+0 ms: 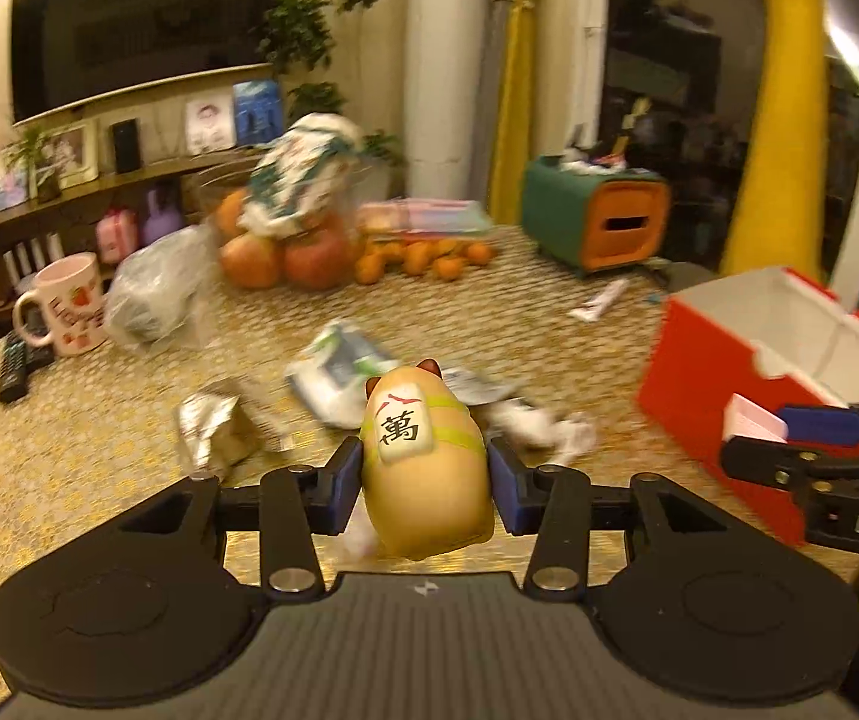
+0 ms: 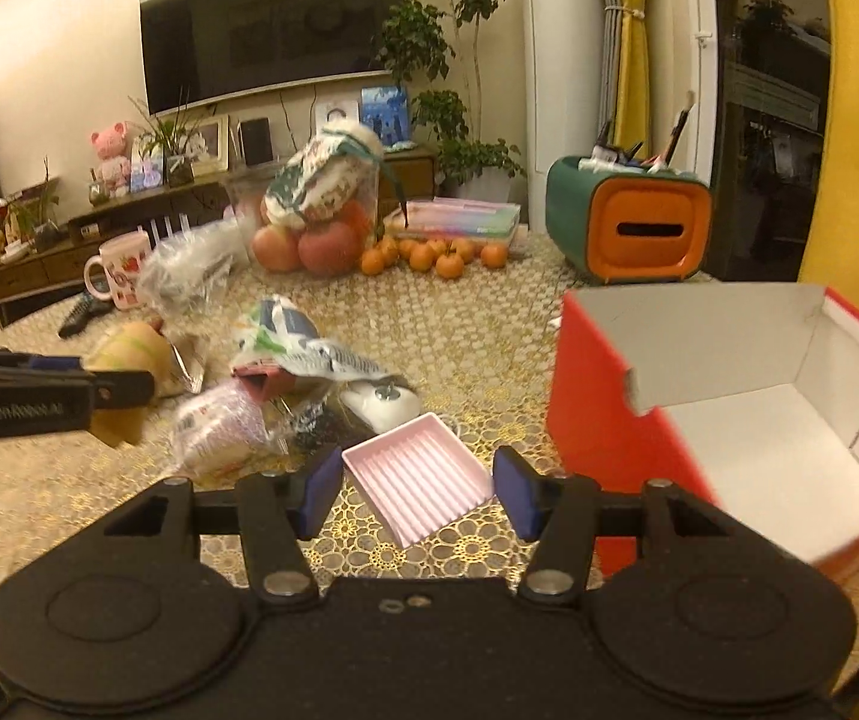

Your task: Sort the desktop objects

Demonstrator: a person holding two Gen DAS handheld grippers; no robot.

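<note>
My left gripper [image 1: 426, 483] is shut on a tan hamster figurine [image 1: 426, 474] with a mahjong tile on its back, held above the table. It also shows in the right wrist view [image 2: 129, 360] at the left. My right gripper [image 2: 414, 489] is shut on a pink ribbed tray [image 2: 420, 477], held above the tablecloth just left of an open red box [image 2: 729, 408] with a white inside. In the left wrist view the right gripper [image 1: 789, 438] and tray [image 1: 753, 420] are in front of the red box [image 1: 741, 354].
Crumpled wrappers and packets [image 2: 285, 348] lie mid-table, with a foil packet [image 1: 213, 426]. A pink mug [image 2: 120, 276], remote [image 1: 18, 363], fruit pile [image 2: 321, 240], small oranges [image 2: 435, 255], plastic case [image 2: 459, 219] and a green-orange tissue holder [image 2: 627, 228] stand farther back.
</note>
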